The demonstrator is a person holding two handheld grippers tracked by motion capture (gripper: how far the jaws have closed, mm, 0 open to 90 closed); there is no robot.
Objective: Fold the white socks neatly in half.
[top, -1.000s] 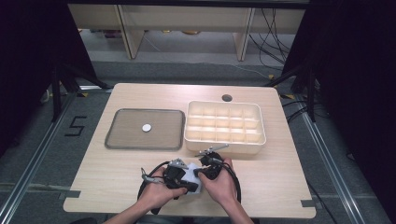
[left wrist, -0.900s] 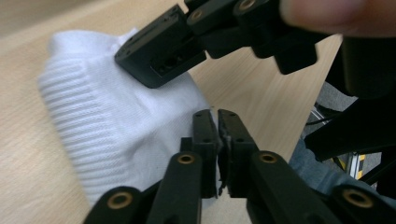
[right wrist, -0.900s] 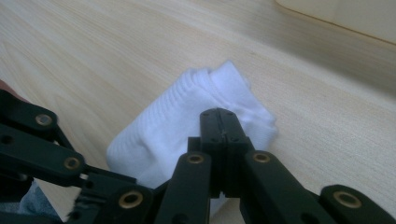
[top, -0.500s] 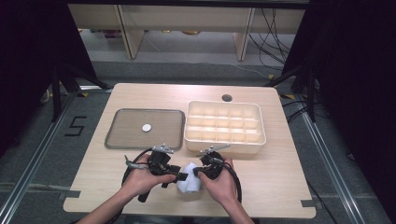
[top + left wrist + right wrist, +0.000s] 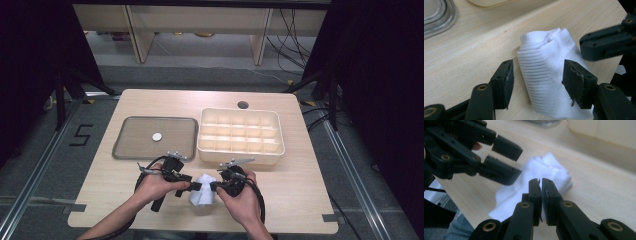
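At the worktop's point(image 5: 300, 210) near edge, a half-rolled white cloth point(image 5: 201, 196) is pinched by the closed right tool point(image 5: 216, 187), straddled untouched by the just-opened left tool point(image 5: 537, 80); folding judged unfinished.

- A lab recording bay is suggested.
- A wooden table point(image 5: 310, 200) is ringed by black curtains point(image 5: 380, 75).
- Floor tape point(image 5: 80, 135) and loose cables point(image 5: 295, 30) are seen.
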